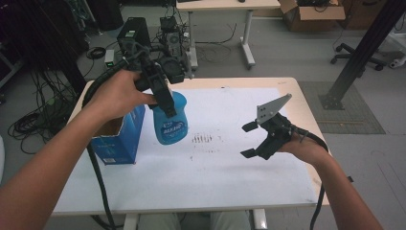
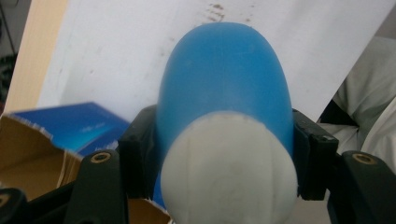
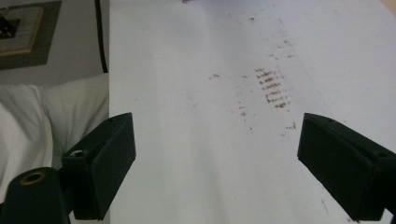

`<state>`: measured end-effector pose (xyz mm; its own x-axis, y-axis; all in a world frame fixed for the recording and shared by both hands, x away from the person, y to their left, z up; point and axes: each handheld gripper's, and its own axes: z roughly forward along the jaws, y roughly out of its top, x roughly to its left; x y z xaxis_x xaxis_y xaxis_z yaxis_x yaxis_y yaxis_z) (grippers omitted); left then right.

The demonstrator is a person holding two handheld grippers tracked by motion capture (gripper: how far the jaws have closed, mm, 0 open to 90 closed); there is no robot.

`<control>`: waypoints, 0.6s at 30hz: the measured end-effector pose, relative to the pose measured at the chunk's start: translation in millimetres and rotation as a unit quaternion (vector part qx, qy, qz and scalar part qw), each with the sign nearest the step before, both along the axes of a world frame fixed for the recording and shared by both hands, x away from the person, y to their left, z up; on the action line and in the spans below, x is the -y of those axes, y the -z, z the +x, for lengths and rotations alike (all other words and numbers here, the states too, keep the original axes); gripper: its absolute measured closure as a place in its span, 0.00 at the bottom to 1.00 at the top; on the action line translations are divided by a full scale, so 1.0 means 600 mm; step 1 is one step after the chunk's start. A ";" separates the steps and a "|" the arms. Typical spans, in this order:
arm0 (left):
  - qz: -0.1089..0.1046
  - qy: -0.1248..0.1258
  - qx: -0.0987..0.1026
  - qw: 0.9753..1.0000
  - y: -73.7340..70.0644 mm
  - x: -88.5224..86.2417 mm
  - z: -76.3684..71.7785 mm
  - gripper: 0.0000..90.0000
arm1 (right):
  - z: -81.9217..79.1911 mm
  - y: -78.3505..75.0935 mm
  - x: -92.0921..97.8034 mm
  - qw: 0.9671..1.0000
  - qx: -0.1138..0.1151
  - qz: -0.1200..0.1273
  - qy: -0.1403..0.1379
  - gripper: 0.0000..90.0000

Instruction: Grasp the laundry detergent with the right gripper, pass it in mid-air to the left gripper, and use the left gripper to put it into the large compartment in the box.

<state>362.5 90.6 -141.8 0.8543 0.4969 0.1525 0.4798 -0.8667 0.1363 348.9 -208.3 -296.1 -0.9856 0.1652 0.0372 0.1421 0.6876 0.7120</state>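
A blue plastic bottle (image 1: 171, 122) with a white cap (image 2: 229, 170) hangs above the white table sheet (image 1: 215, 163), just right of an open blue cardboard box (image 1: 118, 136). My left gripper (image 1: 165, 103) is shut on the bottle near its cap end, and both jaws press its sides in the left gripper view (image 2: 224, 154). My right gripper (image 1: 249, 140) hovers over the right half of the table, open with nothing between its jaws (image 3: 215, 163). Its jaws point toward the brown marks (image 1: 202, 139) on the sheet (image 3: 271, 88).
The blue box (image 2: 70, 130) stands at the table's left edge with its top flaps open. Black cables trail off the table's left side (image 1: 98, 177). Beyond the table are a computer tower (image 1: 131, 33), another desk (image 1: 225, 5) and a chair base (image 1: 356, 55).
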 end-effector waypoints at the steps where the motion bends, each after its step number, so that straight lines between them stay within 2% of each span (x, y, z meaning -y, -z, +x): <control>1: -0.001 -0.010 0.002 1.000 -0.006 -0.004 0.002 0.42 | 0.000 -0.002 0.003 1.000 0.001 -0.005 0.003 0.12; 5: -0.001 -0.053 0.013 0.999 -0.029 -0.020 0.009 0.42 | -0.002 -0.011 0.012 1.000 0.007 -0.025 0.008 0.12; 9: -0.004 -0.097 0.024 0.995 -0.053 -0.040 0.018 0.42 | -0.003 -0.020 0.020 0.998 0.015 -0.062 0.012 0.12; 14: -0.005 -0.147 0.036 0.989 -0.078 -0.064 0.032 0.42 | -0.004 -0.024 0.028 0.993 0.020 -0.119 0.017 0.09; 17: -0.007 -0.181 0.038 0.983 -0.090 -0.079 0.041 0.42 | -0.004 -0.026 0.034 0.991 0.021 -0.131 0.017 0.09; 18: -0.008 -0.188 0.039 0.981 -0.093 -0.083 0.043 0.42 | -0.005 -0.028 0.037 0.991 0.021 -0.132 0.017 0.09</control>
<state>388.5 140.2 -86.2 0.5969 0.7770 0.1997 0.7522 -0.6286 0.1975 345.9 -230.3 -279.3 -0.9789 0.1975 -0.0533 0.1426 0.8454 0.5147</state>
